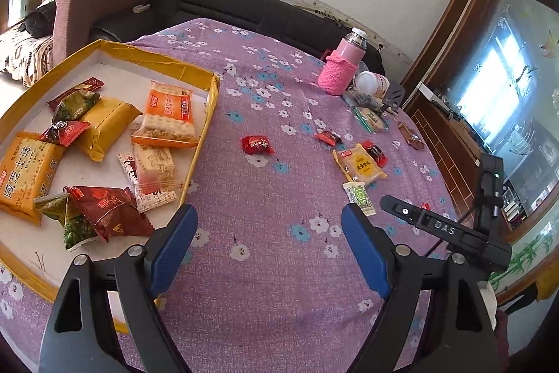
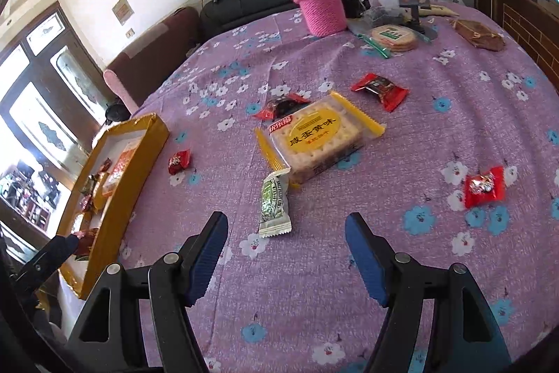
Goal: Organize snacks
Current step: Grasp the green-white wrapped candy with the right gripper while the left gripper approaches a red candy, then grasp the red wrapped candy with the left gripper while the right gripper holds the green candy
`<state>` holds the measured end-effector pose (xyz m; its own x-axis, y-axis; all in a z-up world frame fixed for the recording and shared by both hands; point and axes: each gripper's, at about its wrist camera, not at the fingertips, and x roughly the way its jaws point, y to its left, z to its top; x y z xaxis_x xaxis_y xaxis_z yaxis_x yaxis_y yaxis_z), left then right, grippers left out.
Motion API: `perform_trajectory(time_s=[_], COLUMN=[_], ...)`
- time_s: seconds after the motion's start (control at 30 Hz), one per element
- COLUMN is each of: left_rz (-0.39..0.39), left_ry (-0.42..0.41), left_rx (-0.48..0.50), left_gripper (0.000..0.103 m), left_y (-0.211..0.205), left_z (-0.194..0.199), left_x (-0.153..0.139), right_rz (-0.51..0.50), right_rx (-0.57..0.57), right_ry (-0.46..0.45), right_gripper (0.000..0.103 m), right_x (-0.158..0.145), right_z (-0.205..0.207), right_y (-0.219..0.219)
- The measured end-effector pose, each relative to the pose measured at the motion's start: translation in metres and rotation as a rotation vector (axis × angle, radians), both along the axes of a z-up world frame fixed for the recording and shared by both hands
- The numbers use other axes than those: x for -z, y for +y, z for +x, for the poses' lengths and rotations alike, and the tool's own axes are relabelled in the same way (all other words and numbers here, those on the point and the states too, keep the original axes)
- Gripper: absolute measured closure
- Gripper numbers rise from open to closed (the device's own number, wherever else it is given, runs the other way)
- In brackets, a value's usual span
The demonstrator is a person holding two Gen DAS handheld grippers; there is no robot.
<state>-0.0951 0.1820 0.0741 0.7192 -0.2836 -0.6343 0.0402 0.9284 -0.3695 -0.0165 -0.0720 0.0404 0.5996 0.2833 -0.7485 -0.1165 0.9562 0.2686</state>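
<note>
Only in the left wrist view is the tray's inside laid open, with about ten packets counted in it, while the left hand-held gripper is held released over bare surface beside it. Only in the right wrist view is a red candy at the right seen; the right hand-held gripper is released, empty, just short of the green candy, with one cracker pack and four red candies counted.
</note>
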Motion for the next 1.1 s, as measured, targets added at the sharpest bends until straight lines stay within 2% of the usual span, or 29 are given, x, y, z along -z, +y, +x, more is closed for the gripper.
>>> perform_trajectory(time_s=[0.13,0.2,0.27,0.33,0.47,0.57,0.67,0.73,0.77,0.8,0.9,1.03,1.1], left_rz=[0.053,0.093,0.147,0.204,0.314,0.362,0.367,0.357,0.355,0.355,0.353,0.377,0.384], left_ry=[0.009,0.000,-0.007,0.006,0.097,0.154,0.206,0.248,0.270,0.296,0.279,0.261,0.249], left_rx=[0.024,0.026,0.048,0.104,0.246,0.247,0.224,0.217,0.223,0.227,0.227,0.250,0.263], left_gripper=[0.018,0.018,0.018,0.018,0.018,0.018,0.019,0.030,0.059,0.071,0.078,0.079,0.086], left_y=[-0.005,-0.008,-0.016,-0.029,-0.060,-0.067,-0.061,-0.057,-0.056,-0.056,-0.056,-0.067,-0.073], left_z=[0.007,0.015,0.028,0.048,0.103,0.139,0.164,0.172,0.175,0.177,0.172,0.165,0.162], left_x=[-0.007,-0.016,-0.023,-0.024,-0.002,0.014,0.030,0.043,0.049,0.055,0.055,0.054,0.052], right_rz=[-0.097,-0.125,-0.145,-0.170,-0.084,-0.032,0.037,0.083,0.102,0.114,0.131,0.134,0.144], right_rx=[-0.015,-0.022,-0.036,-0.035,-0.037,-0.050,-0.050,-0.048,-0.045,-0.042,-0.037,-0.038,-0.037], right_ry=[0.015,0.023,0.029,-0.004,-0.006,0.004,0.029,0.048,0.056,0.061,0.062,0.043,0.031], right_gripper=[0.034,0.041,0.077,0.080,0.080,0.080,0.080,0.080,0.080,0.080,0.080,0.080,0.080], right_x=[0.014,0.020,0.027,0.028,0.028,0.028,0.028,0.029,0.029,0.029,0.028,0.024,0.022], right_z=[0.024,0.030,0.033,0.030,0.028,0.030,0.033,0.035,0.035,0.035,0.034,0.030,0.028], right_y=[0.025,0.033,0.038,0.038,0.025,0.018,0.009,0.003,0.001,-0.001,-0.003,-0.003,-0.004])
